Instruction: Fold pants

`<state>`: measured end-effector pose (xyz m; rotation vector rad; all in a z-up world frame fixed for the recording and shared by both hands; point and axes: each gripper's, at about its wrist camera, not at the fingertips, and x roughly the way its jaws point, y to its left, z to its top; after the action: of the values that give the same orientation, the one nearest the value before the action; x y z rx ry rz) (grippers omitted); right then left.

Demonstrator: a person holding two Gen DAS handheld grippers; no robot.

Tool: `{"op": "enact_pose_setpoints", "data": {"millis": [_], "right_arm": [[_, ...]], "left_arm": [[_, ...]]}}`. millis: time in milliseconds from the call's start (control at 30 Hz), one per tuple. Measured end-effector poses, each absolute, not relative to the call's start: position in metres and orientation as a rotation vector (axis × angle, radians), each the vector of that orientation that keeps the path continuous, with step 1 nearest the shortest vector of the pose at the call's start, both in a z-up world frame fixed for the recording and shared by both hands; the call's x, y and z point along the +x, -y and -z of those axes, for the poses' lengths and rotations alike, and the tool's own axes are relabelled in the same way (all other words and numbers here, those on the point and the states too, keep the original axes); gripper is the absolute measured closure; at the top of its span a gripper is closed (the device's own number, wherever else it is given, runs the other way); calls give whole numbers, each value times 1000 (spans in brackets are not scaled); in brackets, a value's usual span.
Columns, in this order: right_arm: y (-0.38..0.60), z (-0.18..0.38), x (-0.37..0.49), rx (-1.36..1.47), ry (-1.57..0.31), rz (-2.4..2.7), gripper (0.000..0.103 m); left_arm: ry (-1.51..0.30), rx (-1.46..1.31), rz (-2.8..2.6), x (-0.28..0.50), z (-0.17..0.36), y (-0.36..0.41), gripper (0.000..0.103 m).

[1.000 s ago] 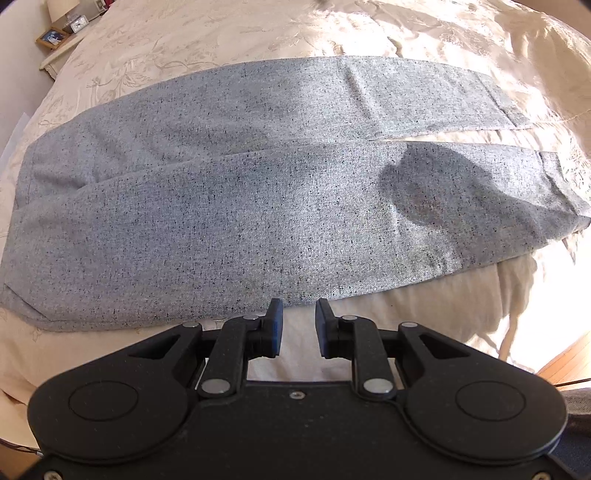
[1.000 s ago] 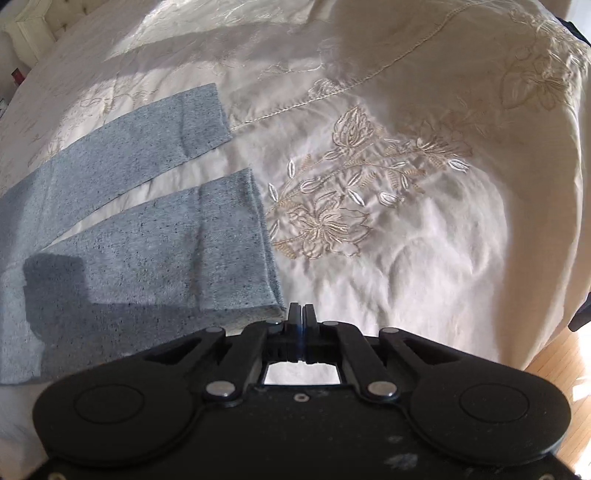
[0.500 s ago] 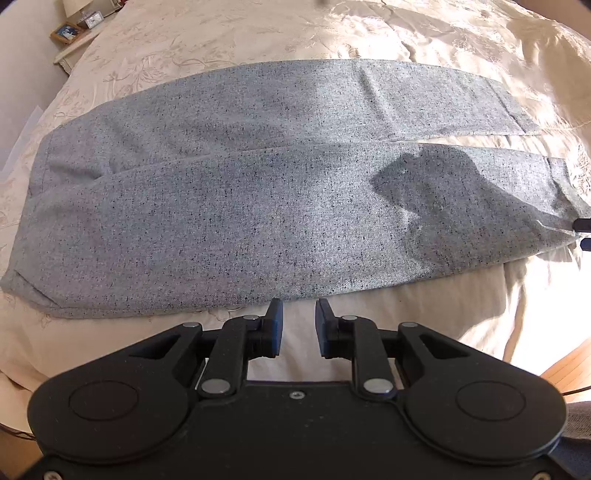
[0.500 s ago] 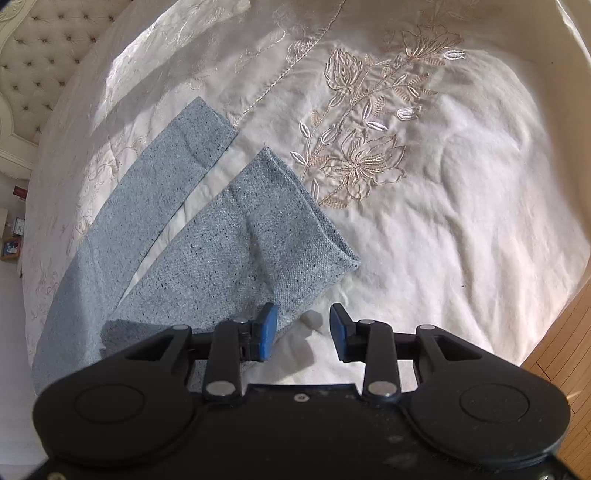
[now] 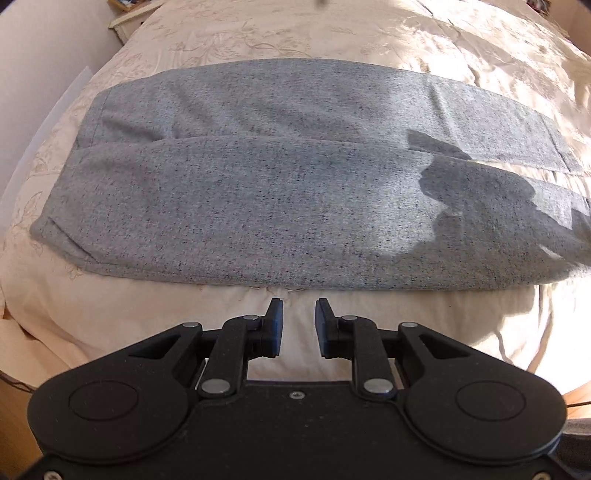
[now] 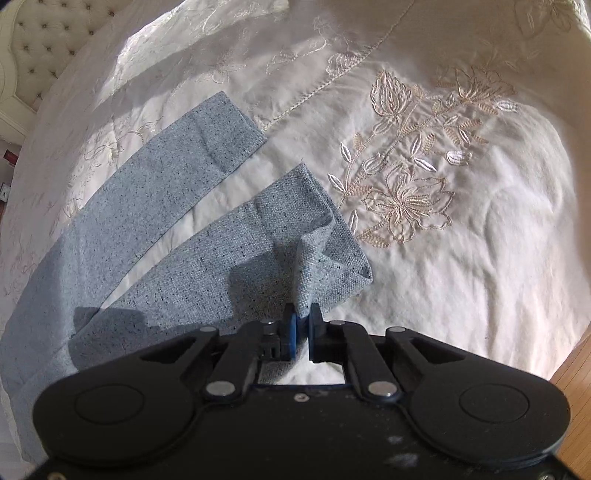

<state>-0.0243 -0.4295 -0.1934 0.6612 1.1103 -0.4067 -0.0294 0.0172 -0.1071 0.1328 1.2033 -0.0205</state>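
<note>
Grey speckled pants (image 5: 280, 192) lie flat across the cream bedspread, waist at the left, legs running right. My left gripper (image 5: 298, 314) is open and empty, just short of the near edge of the pants. In the right wrist view the two leg ends (image 6: 207, 206) lie side by side with a gap between them. My right gripper (image 6: 302, 314) is shut on a pinched fold of the near leg's hem (image 6: 308, 266), which stands up in a ridge between the pads.
The bed is covered by a cream embroidered bedspread (image 6: 424, 177). A tufted headboard (image 6: 40, 40) shows at the top left of the right wrist view. A nightstand (image 5: 129, 14) stands beyond the bed's far left corner. Wooden floor (image 6: 572, 369) lies past the bed's right edge.
My right gripper opened, moved onto the near leg's hem and closed on it, lifting a fold. My left gripper stayed open and the view shifted slightly toward the waist.
</note>
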Motion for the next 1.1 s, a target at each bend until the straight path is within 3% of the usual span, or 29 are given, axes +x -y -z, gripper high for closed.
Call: {"op": "enact_pose_setpoints", "data": {"millis": [433, 600, 833, 1100], "right_arm": [[415, 141, -27, 575, -1085, 428, 96], [404, 139, -29, 562, -1082, 489, 96], [388, 136, -27, 544, -1074, 569, 96], [367, 135, -21, 524, -1084, 625, 96]], "left_arm": [[-1271, -140, -167, 12, 120, -135, 68], [-1309, -208, -232, 35, 136, -177, 59], [-1387, -212, -240, 62, 172, -206, 58], [-1436, -251, -241, 73, 203, -213, 50]]}}
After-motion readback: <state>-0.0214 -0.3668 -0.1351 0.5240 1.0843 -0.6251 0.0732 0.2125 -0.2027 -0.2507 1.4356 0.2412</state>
